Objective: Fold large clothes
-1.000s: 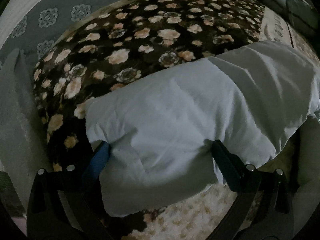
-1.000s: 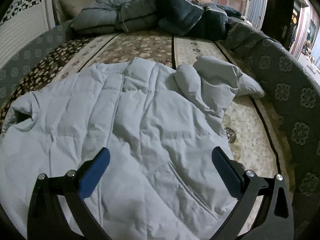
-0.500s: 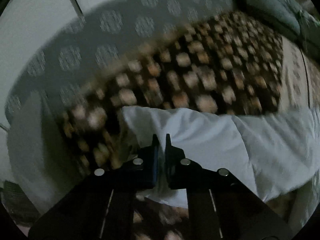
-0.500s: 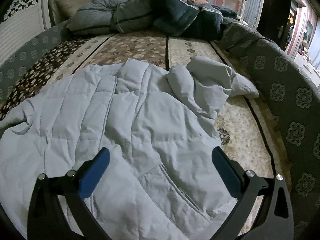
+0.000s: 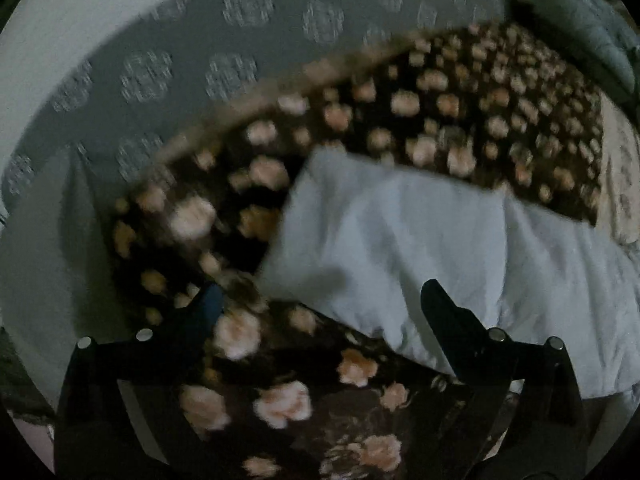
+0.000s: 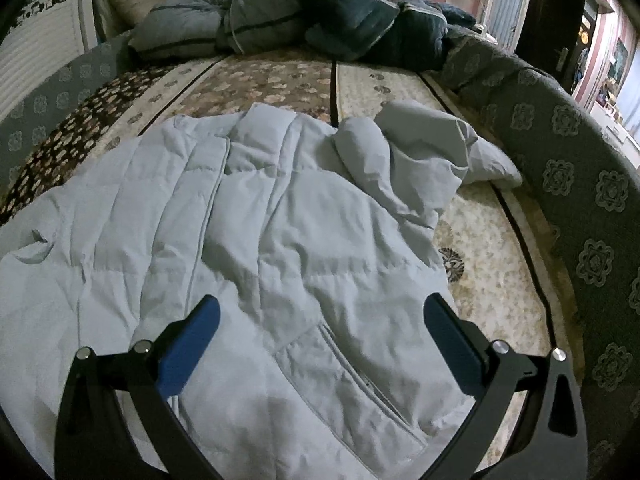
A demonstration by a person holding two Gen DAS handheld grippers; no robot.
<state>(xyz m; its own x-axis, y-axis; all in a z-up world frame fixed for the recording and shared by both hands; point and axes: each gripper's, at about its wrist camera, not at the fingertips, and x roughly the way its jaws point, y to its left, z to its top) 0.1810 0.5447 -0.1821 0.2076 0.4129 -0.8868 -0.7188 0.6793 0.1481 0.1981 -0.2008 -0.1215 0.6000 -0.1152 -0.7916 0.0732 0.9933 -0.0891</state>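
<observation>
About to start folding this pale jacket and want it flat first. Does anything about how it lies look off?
Yes. In the right wrist view the pale jacket is spread open on the bed, but its far right sleeve is bunched and doubled over on itself rather than lying straight. The body is wrinkled too.

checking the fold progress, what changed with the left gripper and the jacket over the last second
The left gripper had clamped the edge of the pale blue jacket half a second ago; its jaws are now opening, nothing pressed between them, so the sleeve end is let go and lies on the dark floral blanket. The sleeve bulge by the jacket's left edge has flattened. The right gripper stayed open over the jacket front.
</observation>
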